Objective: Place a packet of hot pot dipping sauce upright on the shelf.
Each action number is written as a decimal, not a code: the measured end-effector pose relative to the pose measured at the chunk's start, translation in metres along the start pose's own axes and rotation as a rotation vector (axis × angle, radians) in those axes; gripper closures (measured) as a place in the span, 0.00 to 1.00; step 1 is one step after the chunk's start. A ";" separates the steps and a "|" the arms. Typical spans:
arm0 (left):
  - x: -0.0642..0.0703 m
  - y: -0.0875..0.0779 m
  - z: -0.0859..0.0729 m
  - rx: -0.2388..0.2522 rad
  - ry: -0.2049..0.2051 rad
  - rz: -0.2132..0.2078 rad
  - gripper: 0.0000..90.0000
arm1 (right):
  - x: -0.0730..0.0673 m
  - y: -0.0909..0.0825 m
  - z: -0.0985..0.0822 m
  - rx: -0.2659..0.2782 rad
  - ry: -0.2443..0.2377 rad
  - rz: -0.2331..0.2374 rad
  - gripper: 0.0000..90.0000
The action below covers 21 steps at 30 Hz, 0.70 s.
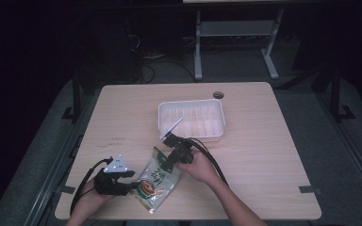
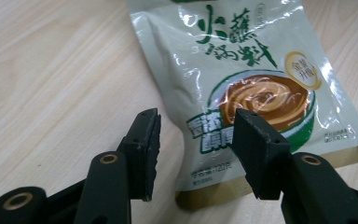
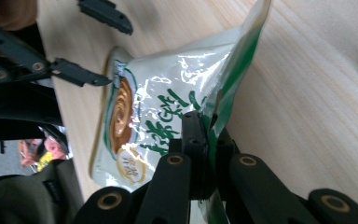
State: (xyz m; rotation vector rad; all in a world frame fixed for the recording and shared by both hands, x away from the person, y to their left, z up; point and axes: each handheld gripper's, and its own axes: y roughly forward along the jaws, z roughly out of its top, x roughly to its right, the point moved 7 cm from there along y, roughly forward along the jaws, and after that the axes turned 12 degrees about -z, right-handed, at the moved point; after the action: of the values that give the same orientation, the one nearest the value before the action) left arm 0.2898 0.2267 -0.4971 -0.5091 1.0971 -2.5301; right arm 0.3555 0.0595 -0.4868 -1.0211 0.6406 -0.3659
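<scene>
Black jaws of the left hand-held gripper (image 2: 196,154) stand spread over the lower edge of a glossy pale-green sauce pouch (image 2: 247,88) lying on the light wooden worktop (image 1: 264,155) — not pressing it. Opposite, the right hand-held gripper (image 3: 207,154) pinches the pouch's top seal, lifting that end. Beyond stands a white ribbed plastic tray (image 1: 162,123), well apart.

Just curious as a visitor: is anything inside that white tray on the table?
The white tray looks empty: only its ribbed floor shows. The right gripper's grey plate overlaps its near-left corner, hiding that bit.
</scene>
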 end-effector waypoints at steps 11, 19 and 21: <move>-0.014 -0.013 -0.004 0.051 -0.050 0.052 0.50 | -0.008 -0.020 -0.005 0.052 0.018 0.027 0.99; -0.020 -0.019 -0.007 0.068 -0.071 0.067 0.48 | -0.018 -0.041 -0.009 0.092 0.011 0.035 0.99; -0.021 -0.019 -0.007 0.069 -0.075 0.067 0.48 | -0.021 -0.047 -0.011 0.106 0.008 0.041 0.99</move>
State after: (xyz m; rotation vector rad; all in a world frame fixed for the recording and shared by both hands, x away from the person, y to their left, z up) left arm 0.3021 0.2525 -0.4916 -0.5357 0.9803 -2.4603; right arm 0.3330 0.0414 -0.4424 -0.9051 0.6418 -0.3642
